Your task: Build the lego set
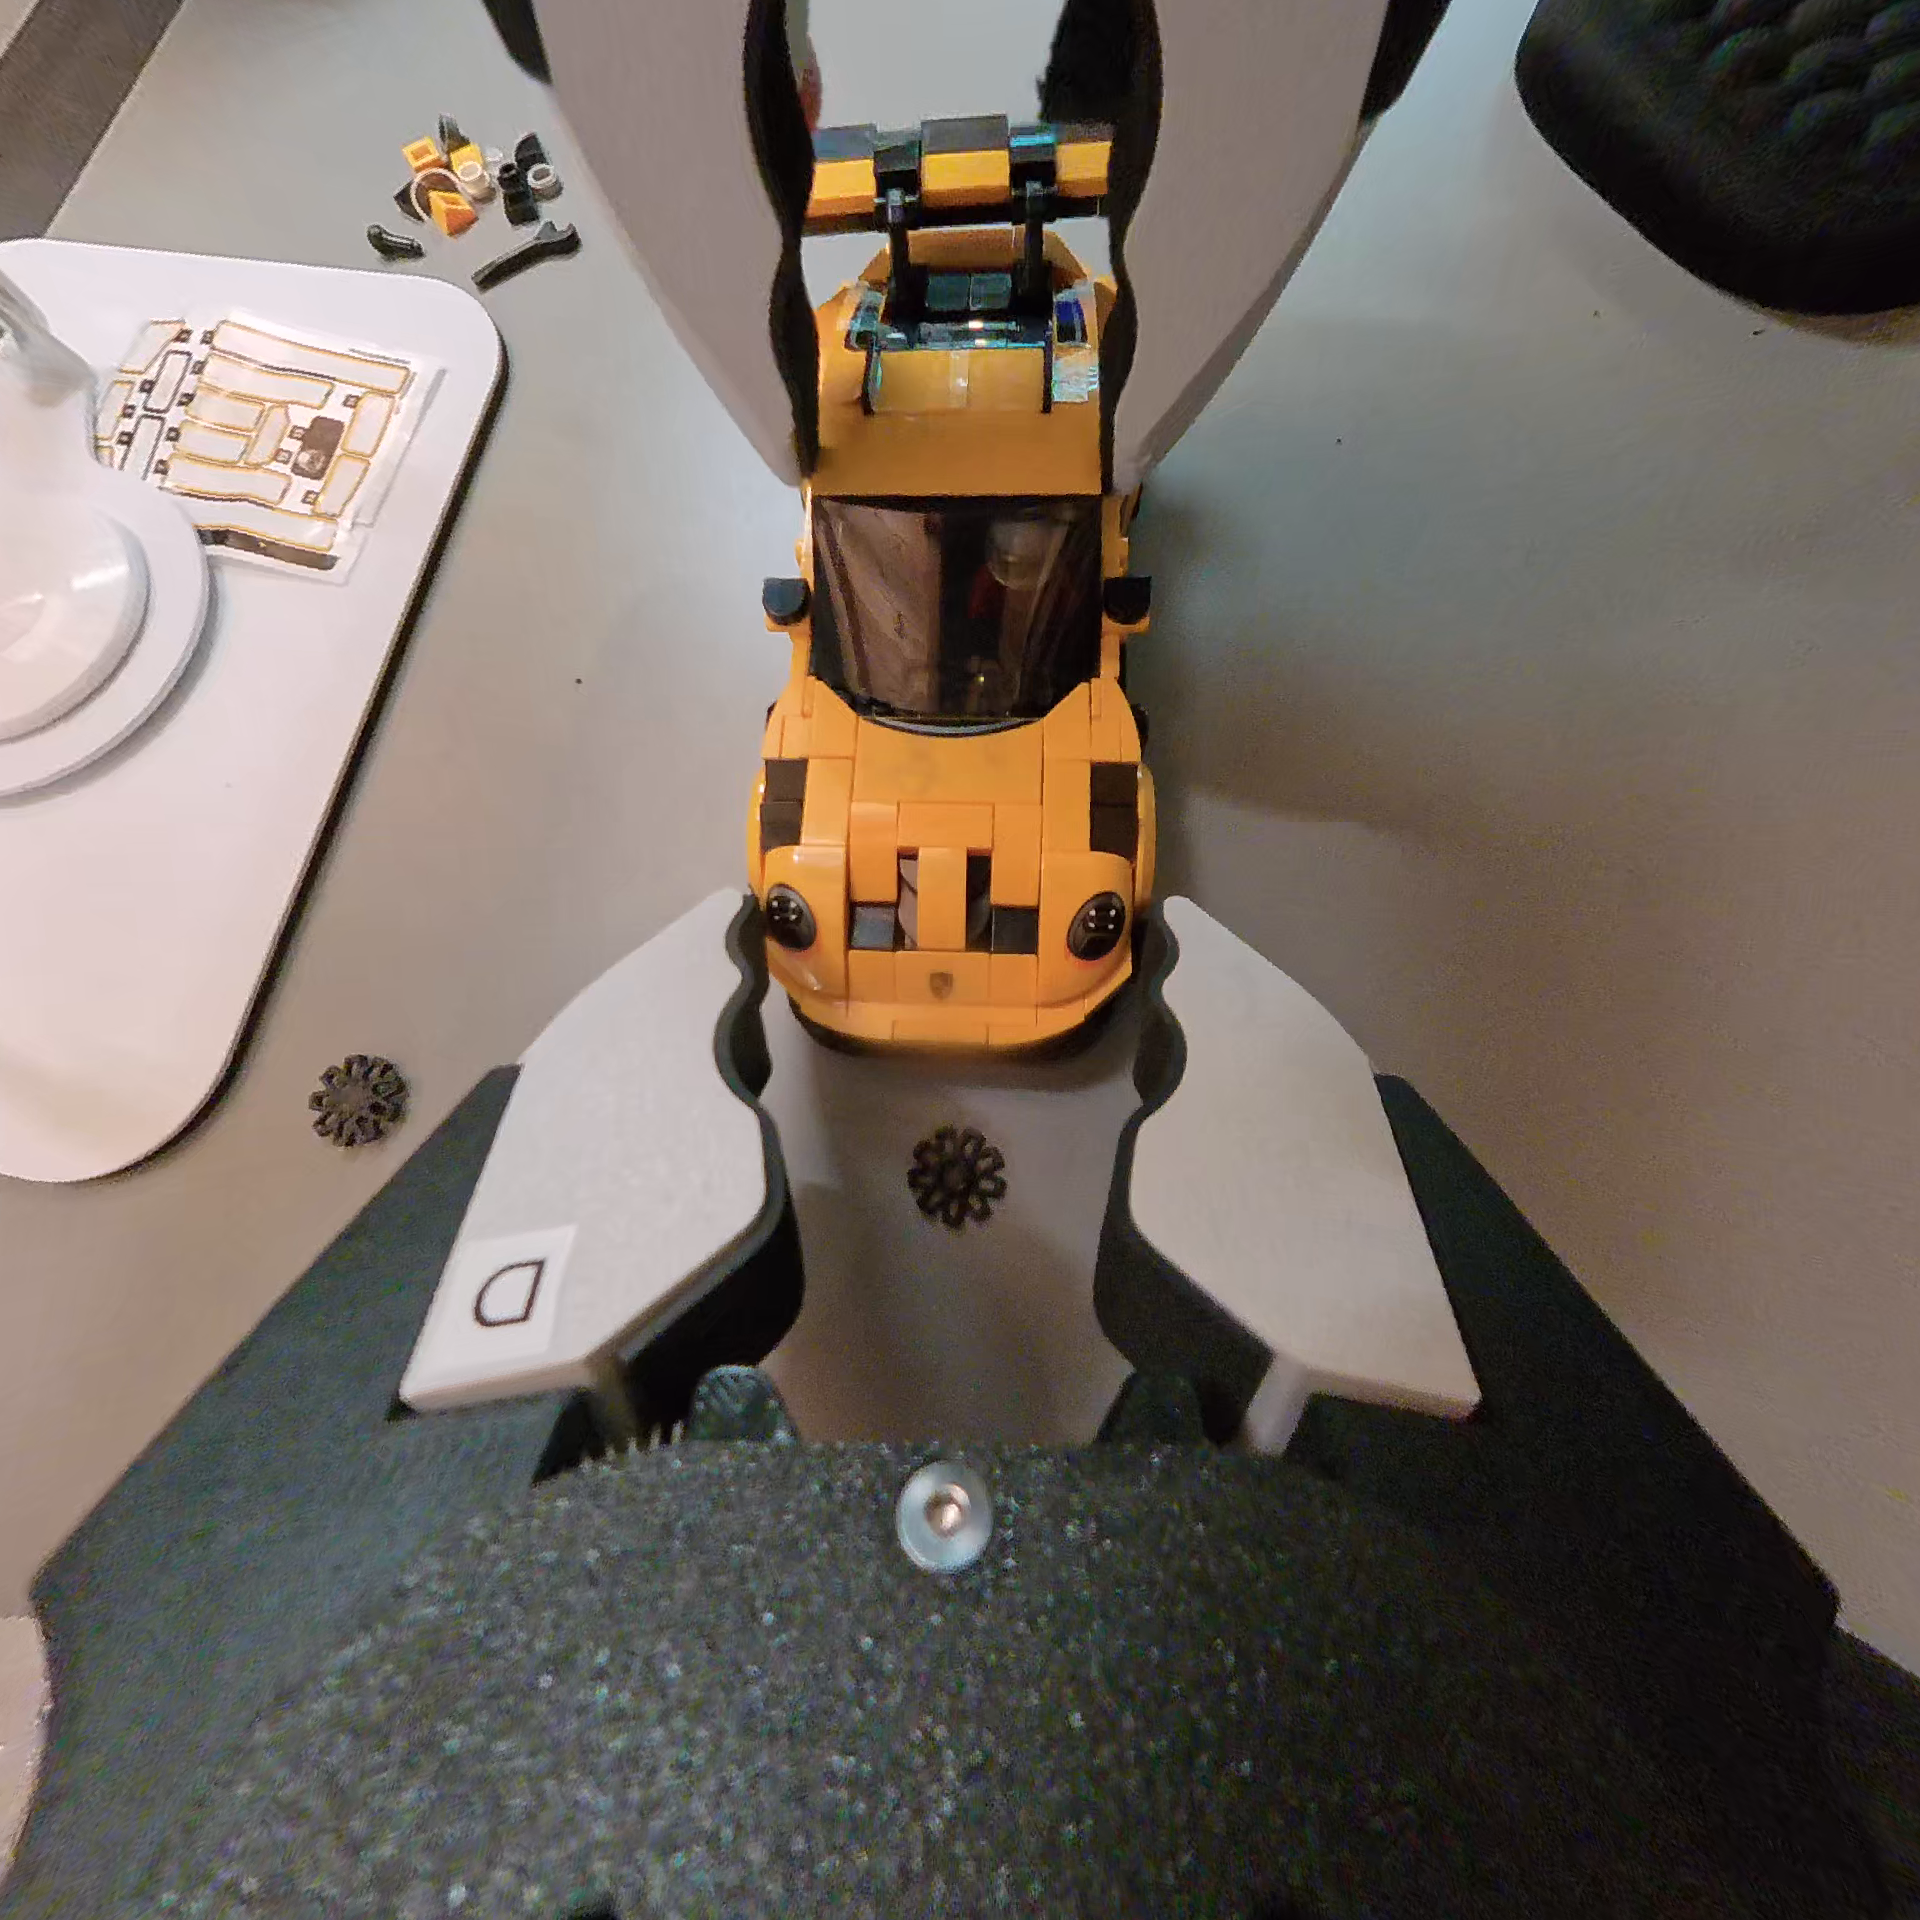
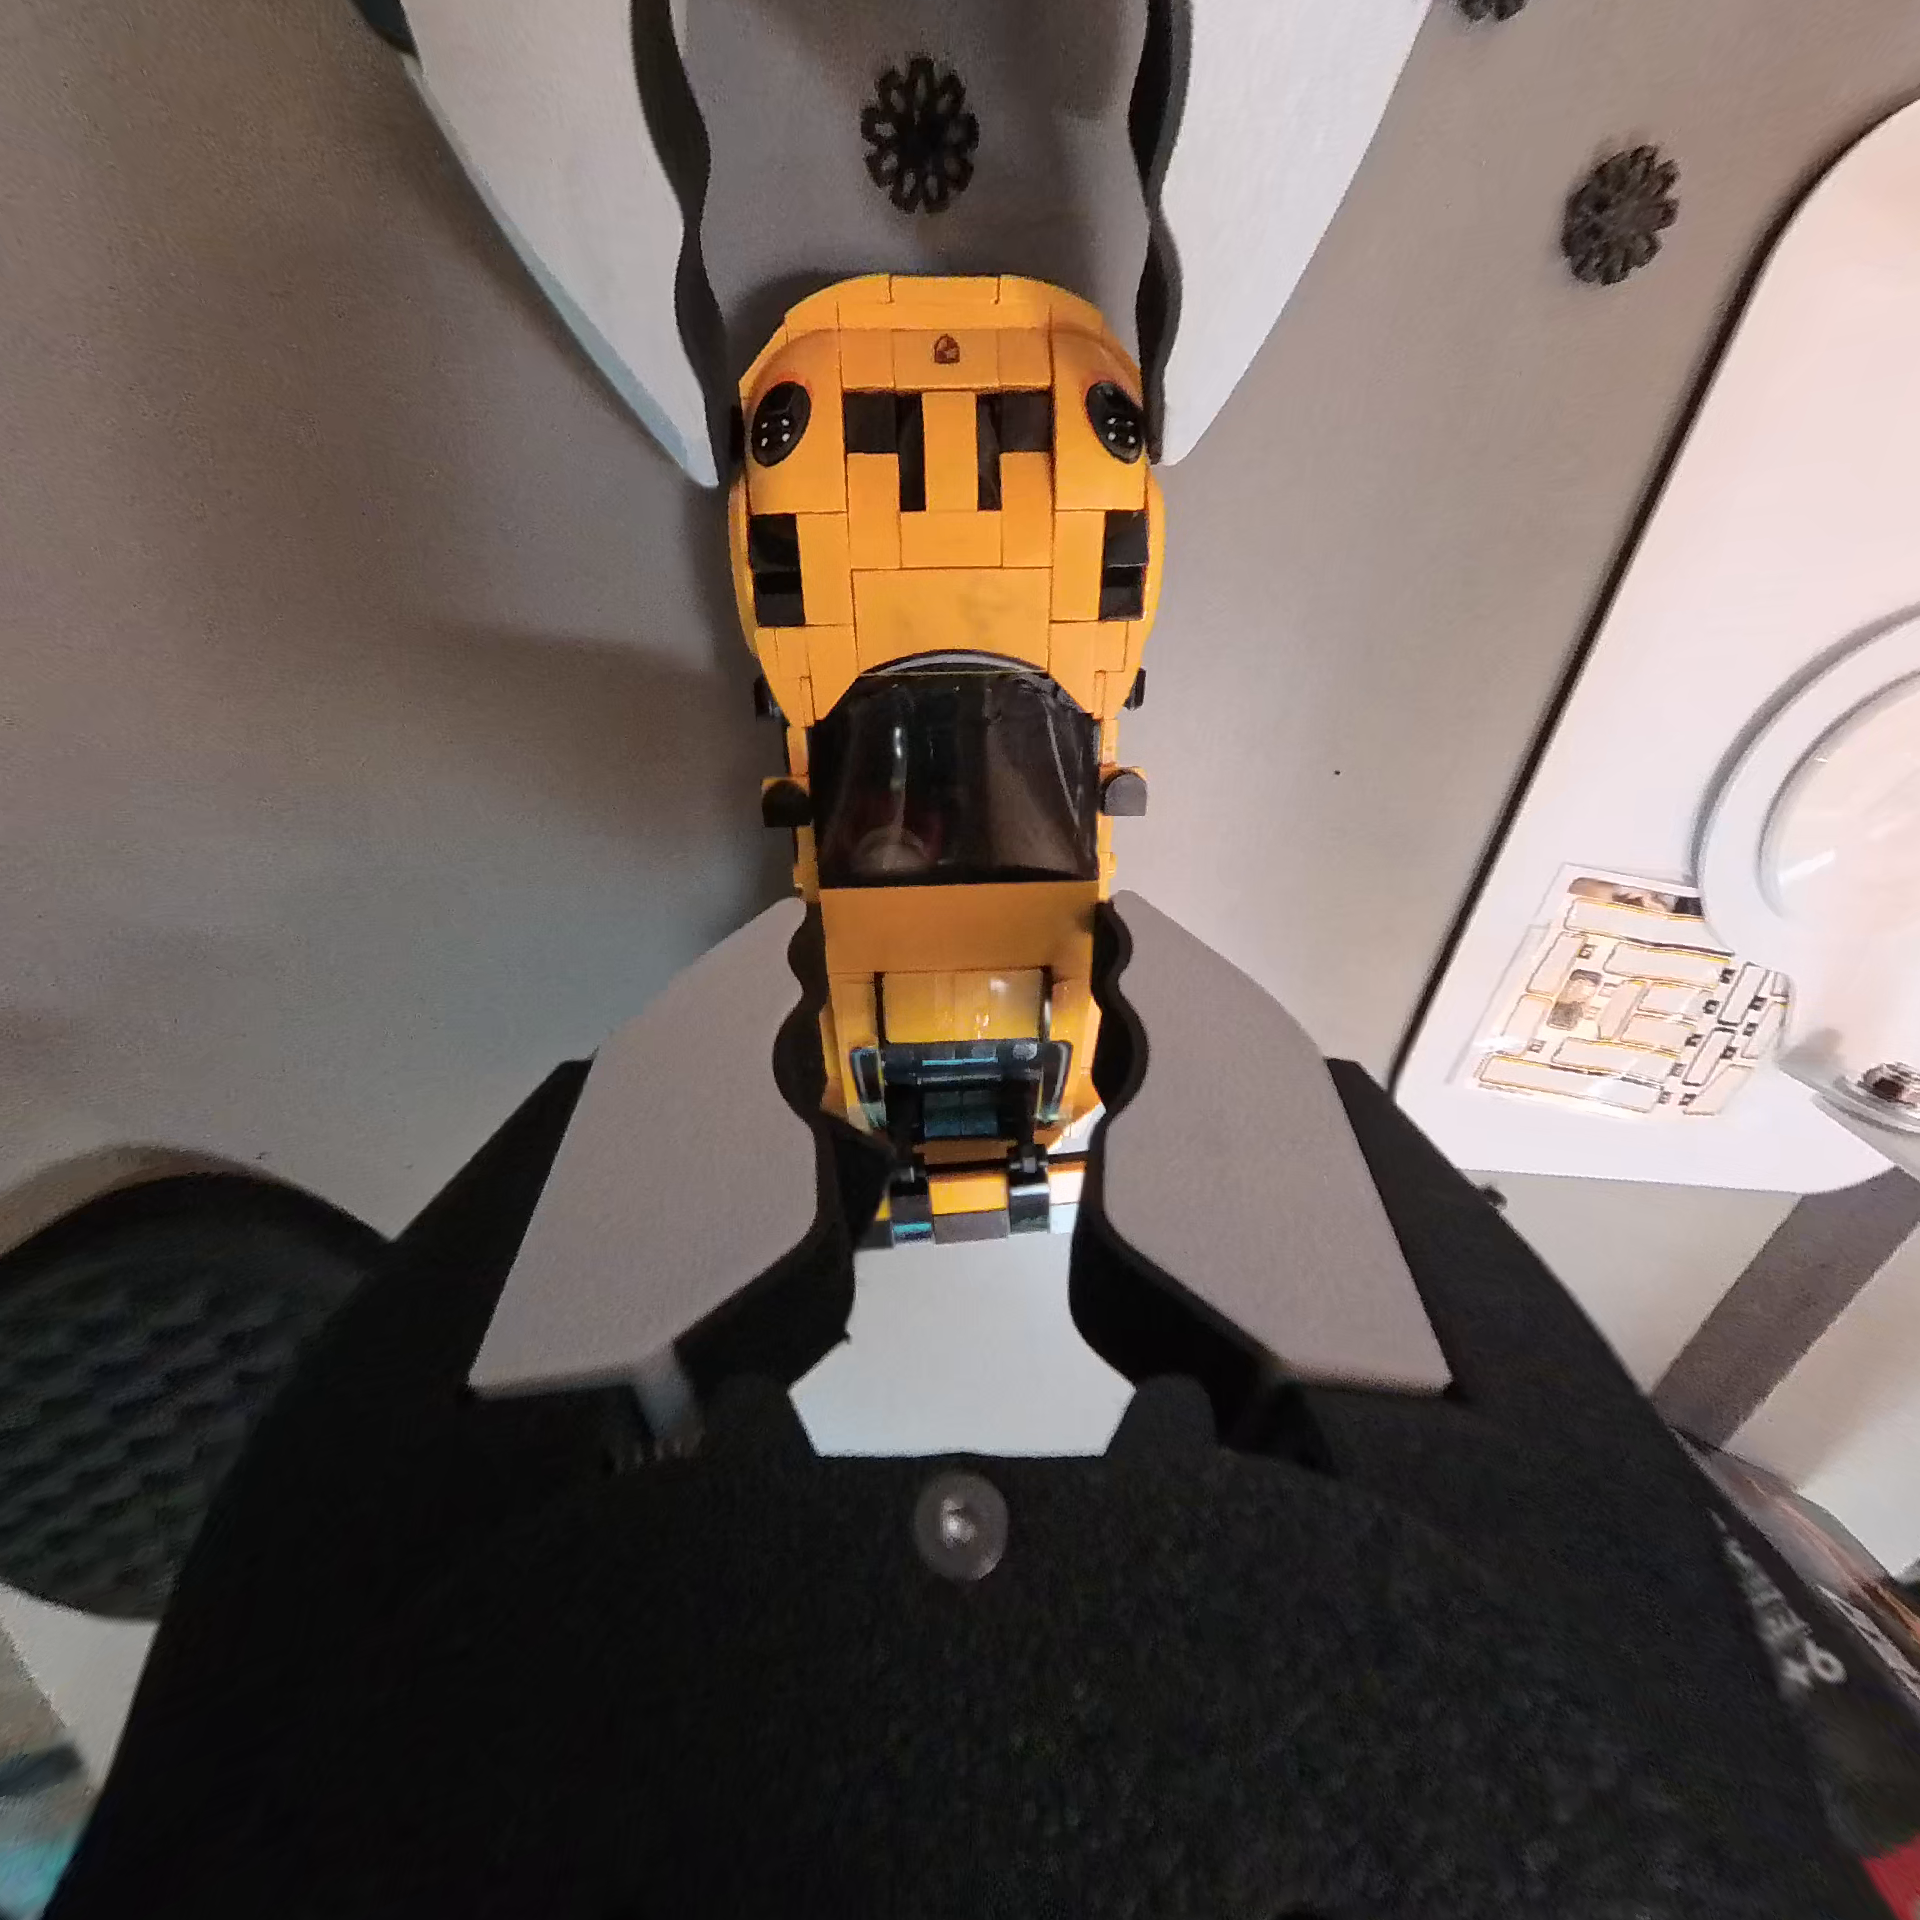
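A yellow and black Lego sports car (image 1: 951, 769) with a rear wing and dark windscreen is held between both grippers over the grey table (image 1: 1455, 831). My left gripper (image 1: 951, 914) is shut on the car's nose, its pads against the headlights. My right gripper (image 2: 951, 925) is shut on the car (image 2: 951, 582) at the rear, around the roof and engine cover. Each gripper shows at the far end in the other's view: the right gripper (image 1: 961, 457) and the left gripper (image 2: 940, 468). I cannot tell whether the car touches the table.
Two black wheel rim inserts (image 1: 358, 1099) (image 1: 956, 1176) lie on the table. A small pile of loose pieces (image 1: 473, 187) lies far left. A white tray (image 1: 208, 883) holds a sticker sheet (image 1: 260, 436) and a clear dome on a round base (image 1: 62, 623). A dark object (image 1: 1745, 135) sits far right. The gap from one gripper's tips to the other's is roughly 7 cm.
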Available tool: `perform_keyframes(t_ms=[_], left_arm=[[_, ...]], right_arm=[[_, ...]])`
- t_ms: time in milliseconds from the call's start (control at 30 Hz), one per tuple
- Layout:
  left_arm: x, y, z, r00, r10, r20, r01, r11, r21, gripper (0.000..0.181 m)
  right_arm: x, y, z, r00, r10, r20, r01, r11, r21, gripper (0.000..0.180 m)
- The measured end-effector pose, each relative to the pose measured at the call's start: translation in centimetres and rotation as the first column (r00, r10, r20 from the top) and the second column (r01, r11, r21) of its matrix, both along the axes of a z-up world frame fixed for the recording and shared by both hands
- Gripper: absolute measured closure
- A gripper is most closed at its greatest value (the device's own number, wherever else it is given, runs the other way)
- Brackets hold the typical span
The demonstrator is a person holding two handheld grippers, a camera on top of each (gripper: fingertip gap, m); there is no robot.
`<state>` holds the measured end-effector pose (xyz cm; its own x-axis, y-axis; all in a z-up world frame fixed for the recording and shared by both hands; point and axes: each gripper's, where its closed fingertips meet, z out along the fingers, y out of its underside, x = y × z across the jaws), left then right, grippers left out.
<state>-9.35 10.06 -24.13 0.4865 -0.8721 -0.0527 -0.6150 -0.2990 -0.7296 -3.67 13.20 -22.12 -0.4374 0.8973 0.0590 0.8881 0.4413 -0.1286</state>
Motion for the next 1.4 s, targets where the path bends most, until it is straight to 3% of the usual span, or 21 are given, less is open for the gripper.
perform_keyframes(t_ms=[100, 267, 467, 667, 733, 1000, 1400], left_arm=[[0.0, 0.0, 0.0, 1.0, -0.001, 0.0, 0.001, 1.0, -0.001, 0.113], [0.0, 0.0, 0.0, 1.0, 0.0, 0.005, 0.0, 1.0, 0.0, 0.113], [0.0, 0.0, 0.0, 1.0, 0.0, 0.007, 0.0, 1.0, 0.001, 0.113], [0.1, 0.0, 0.1, 1.0, 0.003, 0.006, -0.003, 1.0, 0.003, 0.113], [0.2, 0.0, 0.1, 1.0, 0.004, 0.003, -0.004, 1.0, 0.005, 0.113], [0.2, 0.0, 0.1, 1.0, 0.01, -0.001, -0.009, 1.0, 0.008, 0.113], [0.0, -0.1, 0.1, 1.0, 0.01, 0.01, -0.01, 1.0, 0.012, 0.112]], right_arm=[[0.1, -0.1, -0.2, 0.999, -0.004, -0.033, 0.003, 1.0, -0.003, 0.114], [-0.1, 0.3, 0.7, 0.994, -0.032, -0.104, 0.03, 0.999, -0.02, 0.112], [-0.8, -0.4, 3.3, 0.955, -0.094, -0.281, 0.079, 0.995, -0.065, 0.124], [0.0, -1.1, 4.7, 0.865, -0.216, -0.453, 0.17, 0.975, -0.139, 0.129], [0.0, -1.3, 4.8, 0.837, -0.249, -0.488, 0.19, 0.967, -0.168, 0.142], [-2.8, 0.6, 1.2, 0.926, -0.243, -0.291, 0.238, 0.97, -0.053, 0.172], [-2.1, 1.0, 0.8, 0.964, -0.261, -0.05, 0.253, 0.96, -0.123, 0.161]])
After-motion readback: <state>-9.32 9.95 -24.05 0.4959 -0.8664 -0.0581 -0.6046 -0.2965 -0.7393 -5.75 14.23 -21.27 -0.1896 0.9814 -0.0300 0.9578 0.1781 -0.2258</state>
